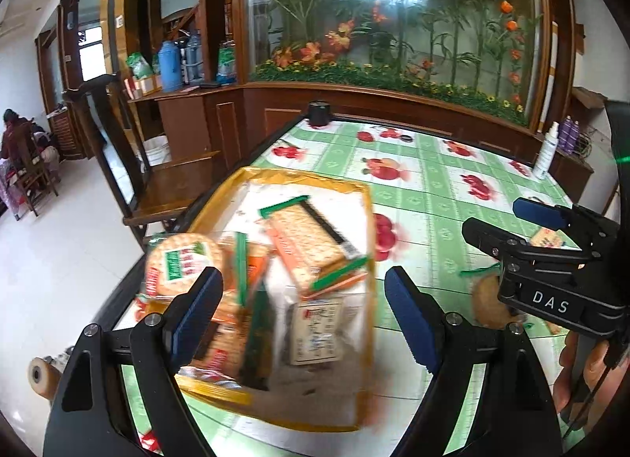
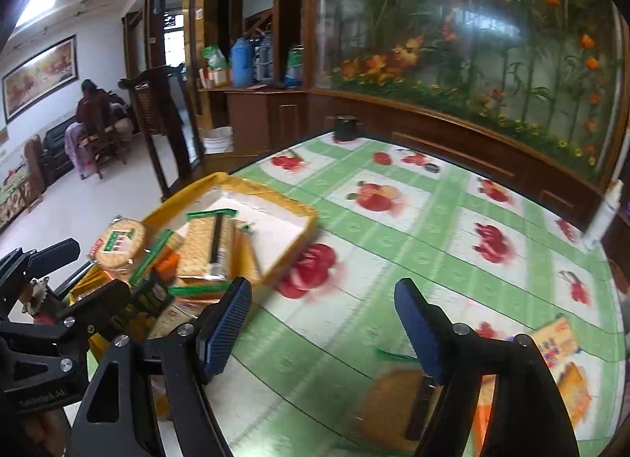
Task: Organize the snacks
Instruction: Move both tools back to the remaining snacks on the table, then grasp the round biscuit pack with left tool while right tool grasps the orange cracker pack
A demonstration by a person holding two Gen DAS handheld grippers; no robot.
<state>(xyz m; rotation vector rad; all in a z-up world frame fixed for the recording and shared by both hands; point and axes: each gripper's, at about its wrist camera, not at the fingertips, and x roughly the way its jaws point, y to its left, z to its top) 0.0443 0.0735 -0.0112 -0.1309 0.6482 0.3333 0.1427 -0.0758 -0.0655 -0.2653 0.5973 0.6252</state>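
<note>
Left wrist view: both grippers' fingers (image 1: 409, 307) spread, empty, above snack-filled tray (image 1: 275, 175); spray bottle (image 1: 545, 154) beyond.

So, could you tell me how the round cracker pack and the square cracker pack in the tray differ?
The round cracker pack is disc-shaped with a green label, while the square cracker pack is a flat rectangle with green sealed ends. The round cracker pack sits at the tray's left edge, leaning over it; the square cracker pack lies on the pile nearer the middle. Both are clear-wrapped pale crackers inside the yellow tray.
</note>
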